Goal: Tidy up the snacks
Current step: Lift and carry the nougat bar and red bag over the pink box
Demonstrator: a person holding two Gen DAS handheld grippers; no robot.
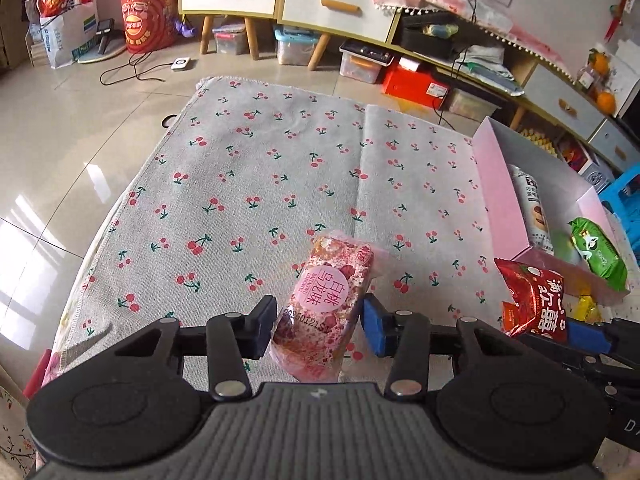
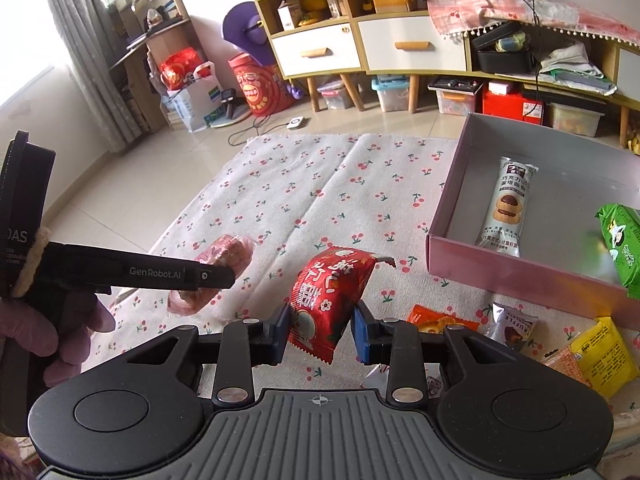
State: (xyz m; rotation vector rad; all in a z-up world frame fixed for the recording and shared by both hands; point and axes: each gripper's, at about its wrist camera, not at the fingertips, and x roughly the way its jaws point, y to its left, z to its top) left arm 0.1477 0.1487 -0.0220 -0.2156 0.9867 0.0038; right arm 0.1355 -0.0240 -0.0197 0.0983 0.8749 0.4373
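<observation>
My left gripper [image 1: 318,326] is shut on a pink snack bar in clear wrap [image 1: 326,300], held above the cherry-print cloth [image 1: 260,184]. My right gripper [image 2: 322,330] is shut on a red snack packet [image 2: 326,294], lifted off the cloth. In the right wrist view the left gripper [image 2: 216,276] with the pink bar [image 2: 224,256] shows at the left, gripped by a gloved hand [image 2: 68,328]. The pink open box [image 2: 520,280] at the right holds a white cookie packet [image 2: 506,210] and a green packet [image 2: 620,248]. The red packet [image 1: 534,302] also appears in the left wrist view.
Loose snacks lie on the cloth near the box: an orange packet [image 2: 440,320], a truffle packet [image 2: 512,326] and a yellow packet [image 2: 604,354]. Cabinets with drawers [image 2: 360,48], storage bins [image 2: 390,92] and a red bucket [image 2: 260,88] stand on the tiled floor beyond.
</observation>
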